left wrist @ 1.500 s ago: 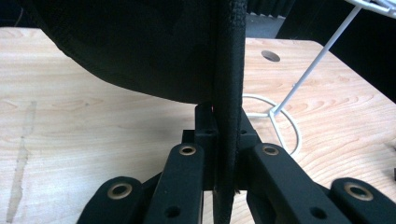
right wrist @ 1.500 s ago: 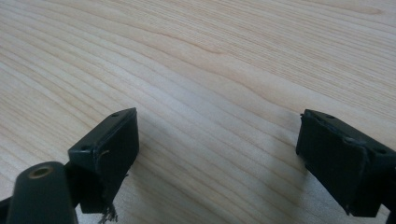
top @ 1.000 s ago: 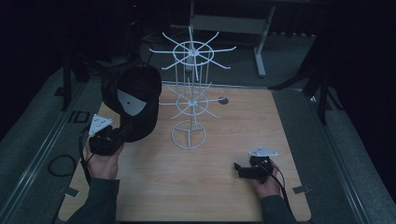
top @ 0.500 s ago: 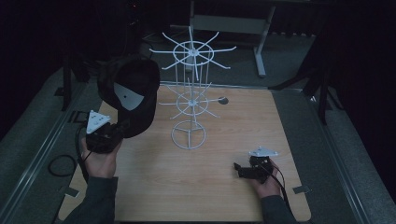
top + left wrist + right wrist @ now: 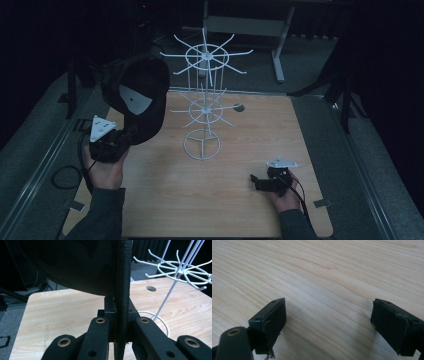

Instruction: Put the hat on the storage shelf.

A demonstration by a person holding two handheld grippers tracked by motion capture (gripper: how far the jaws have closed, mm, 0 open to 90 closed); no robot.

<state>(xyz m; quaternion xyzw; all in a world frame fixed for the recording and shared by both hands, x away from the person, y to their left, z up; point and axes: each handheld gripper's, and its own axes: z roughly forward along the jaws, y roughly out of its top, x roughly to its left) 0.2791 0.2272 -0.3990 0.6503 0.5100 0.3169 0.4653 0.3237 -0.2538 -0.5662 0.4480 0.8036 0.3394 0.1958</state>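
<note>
Our left tongs (image 5: 121,140) pinch the black cap (image 5: 137,95) by its edge, the cap raised above them and just left of the white rack (image 5: 202,107). Our right tongs (image 5: 256,181) rest spread apart on the bare counter (image 5: 235,210), well apart from both.

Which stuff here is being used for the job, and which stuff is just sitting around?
Being used, I think:
- cap, pinched by the left gripper and held up
- white wire rack, beside the cap; probably where it will hang

Just there:
- right gripper, open, low over the bare table
- hole in the tabletop
- grey stand behind the table
</note>
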